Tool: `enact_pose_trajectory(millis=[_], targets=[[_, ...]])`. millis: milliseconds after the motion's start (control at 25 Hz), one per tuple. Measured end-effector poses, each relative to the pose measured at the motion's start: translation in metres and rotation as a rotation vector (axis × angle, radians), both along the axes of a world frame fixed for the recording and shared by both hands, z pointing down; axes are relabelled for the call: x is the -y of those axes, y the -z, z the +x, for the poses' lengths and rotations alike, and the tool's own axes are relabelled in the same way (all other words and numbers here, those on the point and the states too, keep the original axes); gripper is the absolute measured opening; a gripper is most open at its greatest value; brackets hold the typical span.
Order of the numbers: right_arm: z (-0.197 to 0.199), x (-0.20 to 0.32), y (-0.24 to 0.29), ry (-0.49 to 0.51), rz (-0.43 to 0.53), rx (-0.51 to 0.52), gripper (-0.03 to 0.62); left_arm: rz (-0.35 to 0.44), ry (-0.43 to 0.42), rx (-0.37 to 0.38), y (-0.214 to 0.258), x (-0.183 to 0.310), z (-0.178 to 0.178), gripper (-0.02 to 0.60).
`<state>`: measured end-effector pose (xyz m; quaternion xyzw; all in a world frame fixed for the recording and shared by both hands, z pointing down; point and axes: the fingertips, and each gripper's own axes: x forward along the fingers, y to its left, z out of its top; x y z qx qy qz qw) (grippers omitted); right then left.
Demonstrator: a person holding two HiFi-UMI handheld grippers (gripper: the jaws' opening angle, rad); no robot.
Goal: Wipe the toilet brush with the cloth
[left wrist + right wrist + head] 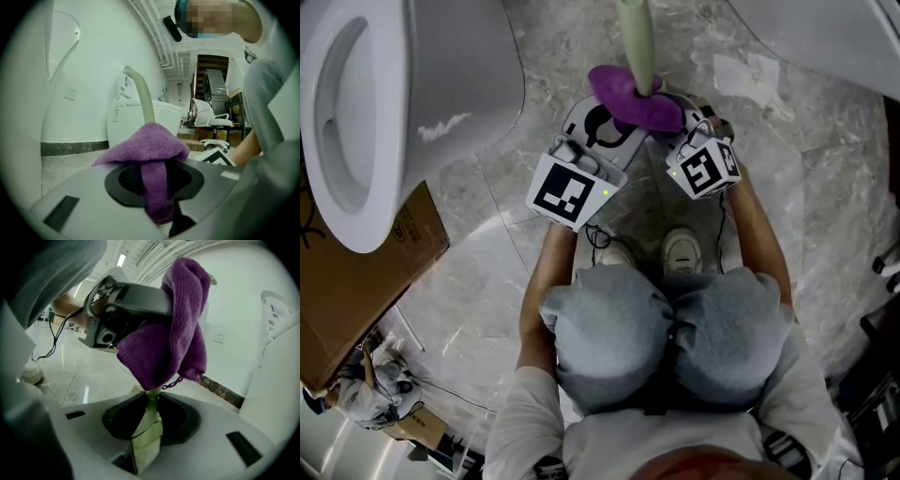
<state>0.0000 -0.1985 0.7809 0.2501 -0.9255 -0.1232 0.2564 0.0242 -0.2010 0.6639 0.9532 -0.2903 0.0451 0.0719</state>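
Note:
A purple cloth (633, 101) is draped round the pale green handle of the toilet brush (636, 37), which stands upright over the marble floor. My left gripper (614, 120) comes in from the left, shut on a fold of the cloth (145, 143), which hangs pinched between its jaws (155, 187). The handle (143, 98) rises just behind the cloth. My right gripper (680, 105) is on the right, shut on the handle (146, 441) just below the cloth (171, 329). The brush head is hidden.
A white toilet (356, 122) stands at the left, with a cardboard box (370, 281) beside it. Another white fixture (825, 37) fills the upper right. The person's shoes (680, 248) and a cable lie just below the grippers. An office chair (213, 119) stands far off.

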Motion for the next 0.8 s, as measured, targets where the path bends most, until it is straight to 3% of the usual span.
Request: enact_pose_trajectory(millis=[800], targets=[[-0.001,0.000,-0.005,0.007,0.002,-0.016,0.081,-0.004,-0.027,-0.102,0.117,0.032,-0.013,0.153]])
